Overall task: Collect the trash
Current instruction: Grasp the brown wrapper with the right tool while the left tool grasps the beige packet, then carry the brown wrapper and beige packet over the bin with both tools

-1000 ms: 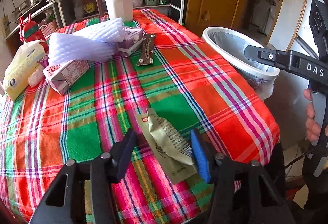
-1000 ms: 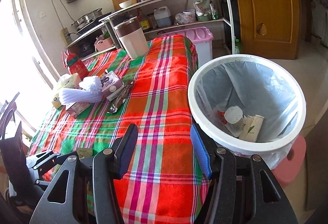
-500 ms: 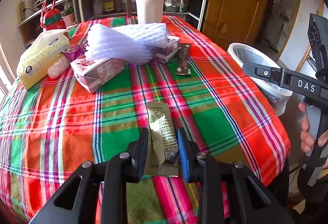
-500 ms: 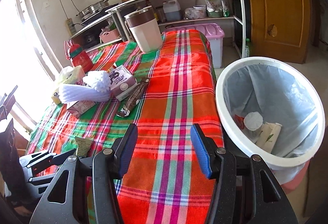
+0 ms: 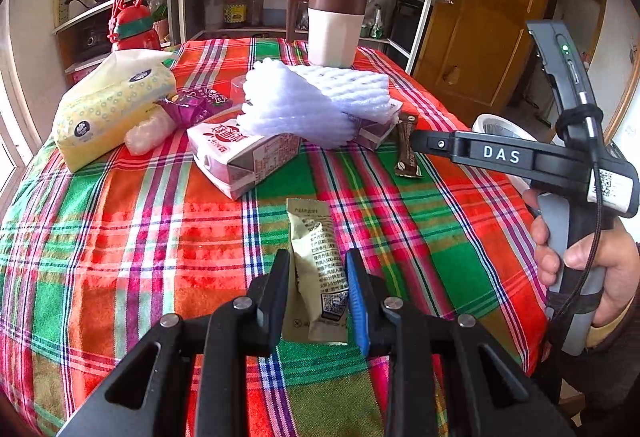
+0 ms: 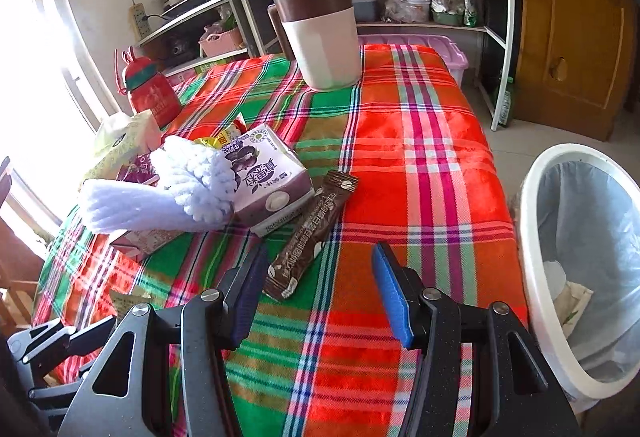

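Wrapper (image 5: 316,269), beige, sits pinched in the left hand-held gripper (image 5: 318,289) above the plaid surface (image 5: 120,237); right hand-held gripper (image 6: 320,289) gapes empty. Keep the pinch firm while carrying to the bin (image 6: 536,277).

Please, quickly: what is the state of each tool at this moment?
Left tool: closed on the beige wrapper.
Right tool: open, holding nothing; the brown coffee stick lies ahead.

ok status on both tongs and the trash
Left tongs shut on beige wrapper. Right tongs open, empty, brown sachet just ahead. Bin beside table, path clear.
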Action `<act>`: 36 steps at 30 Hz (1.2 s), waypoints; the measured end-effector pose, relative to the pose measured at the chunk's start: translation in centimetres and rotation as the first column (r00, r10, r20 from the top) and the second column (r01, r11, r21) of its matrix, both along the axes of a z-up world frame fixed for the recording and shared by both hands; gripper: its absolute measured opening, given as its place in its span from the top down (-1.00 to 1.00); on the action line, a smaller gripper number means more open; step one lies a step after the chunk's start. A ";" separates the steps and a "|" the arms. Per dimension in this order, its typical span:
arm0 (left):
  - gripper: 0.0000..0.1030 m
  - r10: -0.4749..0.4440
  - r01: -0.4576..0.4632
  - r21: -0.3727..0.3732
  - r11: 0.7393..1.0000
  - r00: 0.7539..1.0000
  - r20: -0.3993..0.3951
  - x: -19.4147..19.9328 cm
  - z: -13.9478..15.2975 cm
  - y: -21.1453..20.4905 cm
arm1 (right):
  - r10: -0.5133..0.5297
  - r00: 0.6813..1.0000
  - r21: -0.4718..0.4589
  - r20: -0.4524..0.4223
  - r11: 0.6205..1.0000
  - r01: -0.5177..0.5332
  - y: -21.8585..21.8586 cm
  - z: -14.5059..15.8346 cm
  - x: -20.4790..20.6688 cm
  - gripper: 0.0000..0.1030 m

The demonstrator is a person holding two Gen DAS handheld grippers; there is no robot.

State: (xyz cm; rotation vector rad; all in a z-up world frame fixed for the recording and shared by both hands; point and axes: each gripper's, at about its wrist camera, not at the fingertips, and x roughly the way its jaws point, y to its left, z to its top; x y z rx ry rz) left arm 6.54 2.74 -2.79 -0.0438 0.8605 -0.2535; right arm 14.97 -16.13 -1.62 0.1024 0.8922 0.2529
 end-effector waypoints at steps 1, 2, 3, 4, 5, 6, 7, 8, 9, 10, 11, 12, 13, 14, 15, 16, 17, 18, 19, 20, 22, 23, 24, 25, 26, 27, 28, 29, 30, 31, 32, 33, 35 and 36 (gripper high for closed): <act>0.44 0.000 0.000 -0.004 1.000 1.000 -0.001 0.2 0.0 0.1 | -0.002 1.000 -0.002 -0.004 1.000 0.002 0.2 -0.1 0.4 -0.06; 0.44 0.001 -0.001 -0.008 1.000 1.000 -0.001 0.3 0.1 0.1 | -0.009 1.000 -0.008 -0.008 1.000 0.009 0.4 -0.3 0.8 -0.06; 0.44 0.001 -0.001 -0.011 1.000 1.000 0.002 0.4 0.1 0.1 | -0.013 1.000 -0.018 -0.008 1.000 0.013 0.6 -0.4 1.2 -0.06; 0.44 0.000 0.000 -0.013 1.000 1.000 0.004 0.4 0.2 0.2 | -0.017 1.000 -0.028 -0.011 0.999 0.017 0.7 -0.5 1.4 -0.06; 0.44 -0.001 0.001 -0.014 1.000 1.000 0.006 0.4 0.3 0.2 | -0.027 0.999 -0.034 -0.021 0.999 0.026 0.7 -0.6 1.8 -0.06; 0.44 -0.002 0.002 -0.015 1.000 1.000 0.008 0.4 0.4 0.2 | -0.029 0.999 -0.035 -0.025 0.999 0.028 0.8 -0.7 1.9 -0.06; 0.44 -0.002 0.002 -0.016 1.000 1.000 0.009 0.5 0.5 0.2 | -0.028 0.999 -0.036 -0.027 0.999 0.027 0.8 -0.8 2.1 -0.06; 0.44 -0.003 0.003 -0.015 1.000 1.000 0.009 0.6 0.5 0.2 | -0.028 0.999 -0.039 -0.031 0.999 0.027 0.9 -0.9 2.2 -0.04; 0.44 -0.002 0.002 -0.014 1.000 1.000 0.009 0.6 0.6 0.2 | -0.027 0.999 -0.043 -0.038 0.999 0.026 1.0 -1.1 2.3 -0.01; 0.44 -0.002 0.002 -0.014 1.000 1.000 0.009 0.5 0.6 0.2 | -0.032 0.999 -0.052 -0.037 0.998 0.030 1.0 -1.2 2.3 0.09; 0.44 -0.004 0.004 -0.013 1.000 1.000 0.008 0.4 0.6 0.2 | -0.042 0.999 -0.067 -0.029 0.997 0.040 1.0 -1.3 2.3 0.23; 0.44 -0.005 0.006 -0.012 1.000 1.000 0.008 0.4 0.7 0.1 | -0.051 0.998 -0.078 -0.028 0.996 0.048 1.0 -1.2 2.3 0.29; 0.44 -0.007 0.007 -0.012 1.000 1.000 0.009 0.5 0.8 0.0 | -0.053 0.998 -0.080 -0.029 0.995 0.051 0.9 -1.2 2.4 0.43; 0.44 -0.009 0.009 -0.011 1.000 1.000 0.011 0.5 0.9 -0.1 | -0.054 0.998 -0.074 -0.030 0.996 0.051 0.7 -1.1 2.3 0.50; 0.44 -0.011 0.011 -0.009 1.000 1.000 0.013 0.4 1.0 -0.2 | -0.055 0.998 -0.067 -0.033 0.996 0.053 0.5 -1.1 2.3 0.51; 0.44 -0.011 0.011 -0.009 1.000 1.000 0.015 0.4 1.1 -0.2 | -0.056 0.998 -0.060 -0.035 0.997 0.054 0.3 -1.1 2.3 0.55; 0.44 -0.012 0.012 -0.010 1.000 1.000 0.016 0.6 1.2 -0.4 | -0.059 0.998 -0.061 -0.035 0.997 0.057 0.1 -1.1 2.2 0.58; 0.44 -0.013 0.013 -0.010 1.000 1.000 0.018 0.6 1.3 -0.5 | -0.059 0.998 -0.060 -0.033 0.997 0.057 0.0 -1.1 2.0 0.59; 0.44 -0.014 0.014 -0.011 1.000 1.000 0.020 0.5 1.4 -0.6 | -0.059 0.998 -0.057 -0.032 0.997 0.057 -0.1 -1.1 1.9 0.61; 0.44 -0.016 0.016 -0.011 1.000 1.000 0.022 0.5 1.5 -0.7 | -0.055 0.998 -0.055 -0.031 0.997 0.053 -0.2 -1.0 1.7 0.62; 0.44 -0.022 0.022 -0.010 1.000 0.999 0.026 0.5 1.8 -1.0 | -0.052 0.998 -0.043 -0.026 0.998 0.051 -0.5 -0.9 1.2 0.63; 0.44 -0.026 0.026 -0.009 1.000 0.999 0.029 0.5 1.9 -1.2 | -0.054 0.998 -0.030 -0.020 0.998 0.054 -0.8 -0.7 0.9 0.63; 0.44 -0.030 0.030 -0.008 1.000 0.999 0.032 0.5 2.0 -1.4 | -0.057 0.998 -0.019 -0.013 0.998 0.057 -1.1 -0.6 0.6 0.63; 0.44 -0.033 0.033 -0.007 0.999 0.999 0.034 0.5 2.2 -1.6 | -0.061 0.998 -0.007 -0.005 0.998 0.061 -1.5 -0.5 0.2 0.63; 0.44 -0.036 0.037 -0.008 0.999 0.999 0.037 0.5 2.3 -1.7 | -0.064 0.998 0.010 0.002 0.998 0.064 -1.9 -0.2 -0.2 0.64; 0.44 -0.040 0.040 -0.010 0.999 0.998 0.041 0.5 2.4 -1.9 | -0.063 0.998 0.024 0.012 0.998 0.063 -2.2 0.1 -0.5 0.64; 0.44 -0.043 0.044 -0.011 0.999 0.998 0.042 0.5 2.5 -2.1 | -0.063 0.998 0.033 0.022 0.997 0.062 -2.4 0.3 -0.9 0.64; 0.44 -0.049 0.049 -0.013 0.999 0.998 0.043 0.5 2.6 -2.3 | -0.065 0.998 0.039 0.028 0.997 0.064 -2.7 0.6 -1.2 0.64; 0.44 -0.056 0.056 -0.017 0.998 0.997 0.045 0.5 2.7 -2.5 | -0.065 0.997 0.046 0.030 0.997 0.063 -3.0 0.8 -1.5 0.64; 0.44 -0.062 0.063 -0.017 0.998 0.997 0.048 0.6 2.8 -2.8 | -0.065 0.997 0.051 0.032 0.997 0.063 -3.2 1.0 -1.7 0.64; 0.44 -0.069 0.070 -0.017 0.997 0.996 0.050 0.6 2.9 -3.1 | -0.068 0.997 0.056 0.037 0.996 0.066 -3.6 1.3 -2.0 0.64; 0.44 -0.077 0.078 -0.018 0.997 0.996 0.053 0.7 3.0 -3.4 | -0.075 0.996 0.062 0.042 0.995 0.072 -3.9 1.5 -2.3 0.64; 0.44 -0.091 0.093 -0.019 0.996 0.994 0.059 0.8 3.3 -4.1 | -0.084 0.995 0.072 0.047 0.994 0.081 -4.7 2.0 -2.8 0.64; 0.44 -0.100 0.101 -0.019 0.995 0.993 0.062 0.9 3.5 -4.5 | -0.091 0.994 0.077 0.052 0.993 0.087 -5.1 2.3 -3.0 0.64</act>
